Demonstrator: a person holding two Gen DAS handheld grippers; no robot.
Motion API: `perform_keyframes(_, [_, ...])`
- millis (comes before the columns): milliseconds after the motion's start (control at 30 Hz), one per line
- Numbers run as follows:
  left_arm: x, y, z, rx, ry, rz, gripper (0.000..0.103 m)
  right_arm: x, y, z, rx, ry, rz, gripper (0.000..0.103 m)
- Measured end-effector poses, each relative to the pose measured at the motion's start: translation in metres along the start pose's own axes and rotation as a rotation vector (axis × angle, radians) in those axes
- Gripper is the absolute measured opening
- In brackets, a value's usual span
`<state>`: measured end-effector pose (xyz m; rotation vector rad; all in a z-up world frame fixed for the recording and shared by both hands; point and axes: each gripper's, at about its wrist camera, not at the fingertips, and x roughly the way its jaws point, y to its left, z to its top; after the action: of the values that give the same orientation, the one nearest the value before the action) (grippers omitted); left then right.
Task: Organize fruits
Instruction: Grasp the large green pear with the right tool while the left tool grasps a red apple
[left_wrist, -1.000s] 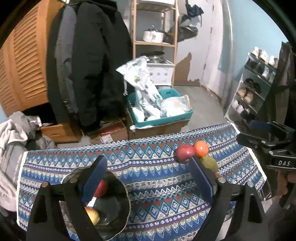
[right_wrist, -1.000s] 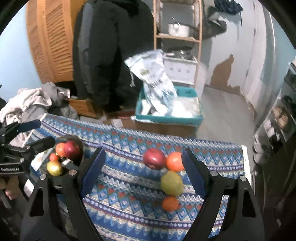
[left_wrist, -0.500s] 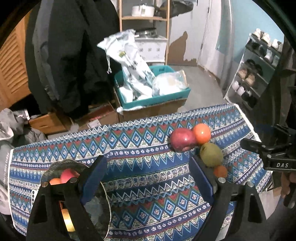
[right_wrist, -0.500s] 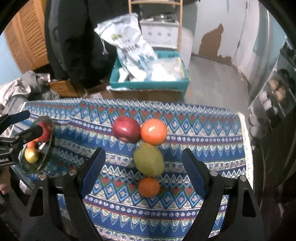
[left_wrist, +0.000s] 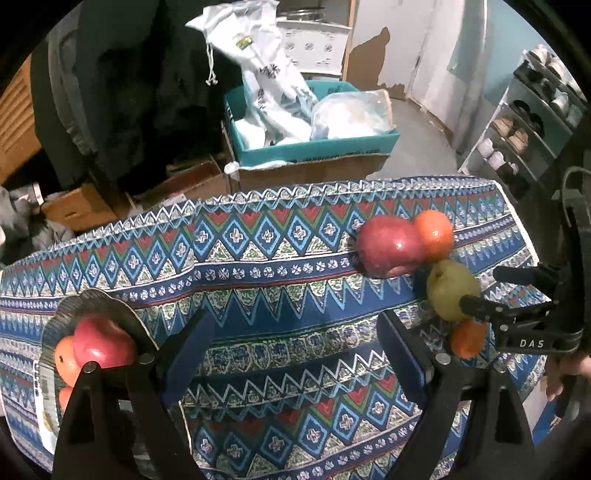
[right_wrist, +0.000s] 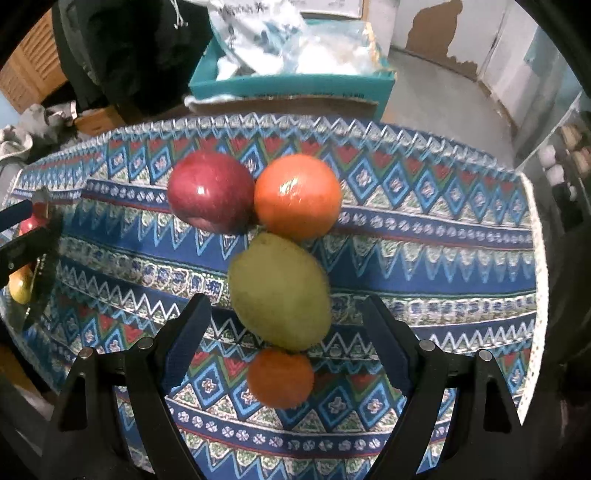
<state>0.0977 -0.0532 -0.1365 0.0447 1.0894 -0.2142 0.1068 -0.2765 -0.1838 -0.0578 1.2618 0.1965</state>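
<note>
Step in hand: the right gripper is closing in on the loose fruit; I judge the green pear to be its target.
Doing it well: the pear is touching the red apple, the large orange and the small orange, so the jaws should be straddling its 2 free flanks and squeezing gently, or its neighbours will likely roll.
Fruit location: 4 pieces are lying clustered on the patterned cloth; others are already sitting in the dark bowl at the cloth's left end.
Right gripper: standing wide open, holding nothing, its pads flanking the pear's near end without touching.
Left gripper: also gaping wide and empty, hanging over bare cloth beside the bowl.
</note>
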Motion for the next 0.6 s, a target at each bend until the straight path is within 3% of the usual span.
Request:
perform_keyframes(367, [0.029,-0.009,-0.004,0.023,0.032,0.008,0.091,0.041,0.003,-0.003,-0.033,0.048,-0.031,0.084])
perform_keyframes(500, [0.03,-0.015,-0.004,0.044,0.029,0.003,0.091,0.048,0.004,-0.002,-0.029,0.046,0.001,0.071])
perform_keyframes(600, [0.03,-0.02,-0.003,0.048,0.025,-0.007,0.091,0.051,0.005,0.001,-0.017,0.041,-0.002,0.07])
